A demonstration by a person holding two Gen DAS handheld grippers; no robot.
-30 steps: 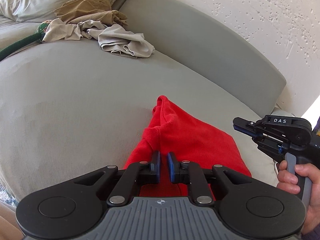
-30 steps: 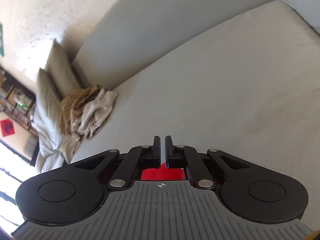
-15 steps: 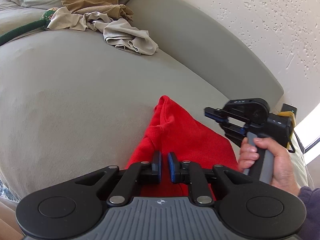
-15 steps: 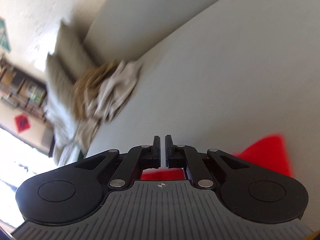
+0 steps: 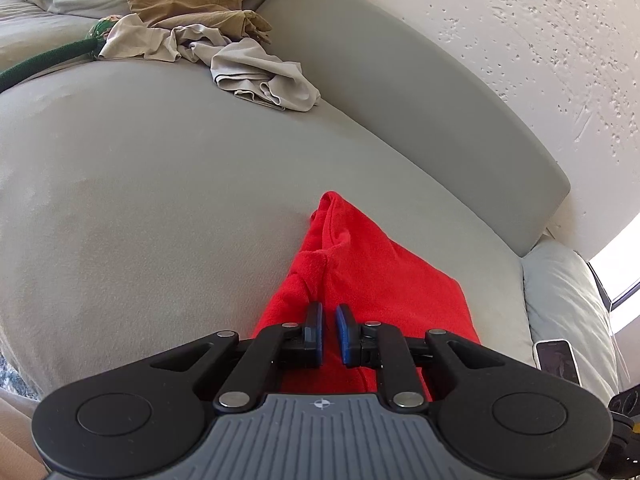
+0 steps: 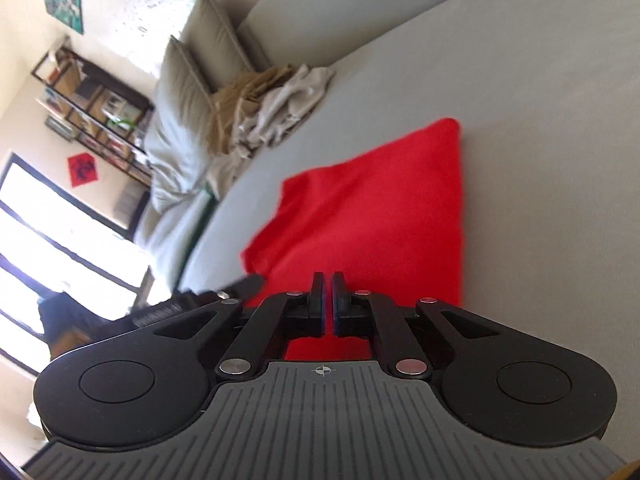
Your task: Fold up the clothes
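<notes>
Red garment [image 5: 376,280] lies near the sofa [image 5: 160,200] seat's front edge, long axis running from that edge toward the backrest, bunched narrow end pointing at the backrest. Right gripper [image 6: 325,300], seen beside it half a second ago, is gone from the left view. It now hangs over the cloth, fingers pressed together, pinching nothing. Left gripper [image 5: 329,332] shows a narrow gap over the cloth; grip unclear.

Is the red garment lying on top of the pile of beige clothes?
No. The red garment lies alone on the grey sofa seat, well apart from the beige clothes pile near the backrest.
</notes>
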